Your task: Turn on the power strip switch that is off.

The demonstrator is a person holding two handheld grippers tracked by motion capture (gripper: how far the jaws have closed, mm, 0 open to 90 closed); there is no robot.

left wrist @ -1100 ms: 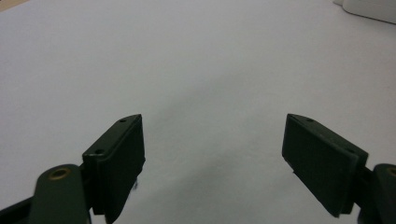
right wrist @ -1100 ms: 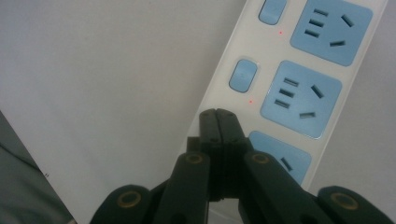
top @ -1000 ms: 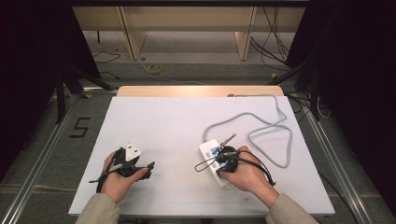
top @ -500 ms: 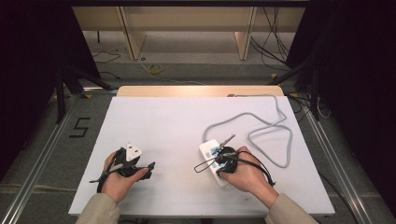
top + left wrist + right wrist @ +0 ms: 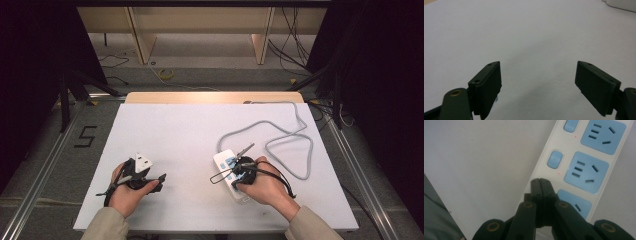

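White plastic power strip (image 5: pixel 229 175) with blue sockets lies at about five o'clock on the pale table (image 5: pixel 185 135), its near end hidden under the right hand, and its grey cable (image 5: pixel 295 150) loops off toward one o'clock. On the right gripper (image 5: pixel 540 180) the jaws are pressed together, empty, tips over the strip's edge beside a blue switch (image 5: pixel 555 159), though contact is hard to judge. At seven o'clock the left gripper (image 5: pixel 537 82) has its jaws spread wide over bare table; nothing has moved since the earlier frames.
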